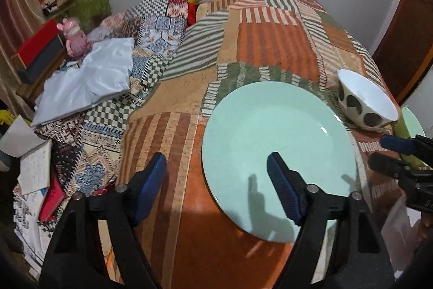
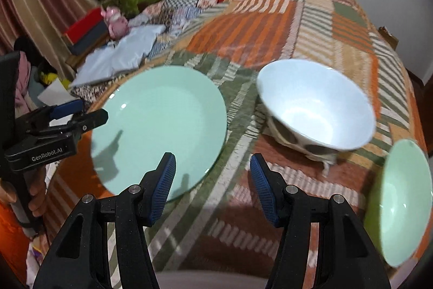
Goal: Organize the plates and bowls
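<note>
lying flat on the quilt (image 1: 243,39): big plate (image 1: 278,153) | bowl (image 2: 316,104) just right of it, tilted | 2nd plate (image 2: 403,202) at far right | left gripper (image 1: 216,188) released, right pad over plate's near rim, nothing held | right gripper (image 2: 212,188) released, empty, over quilt between plate and bowl
</note>
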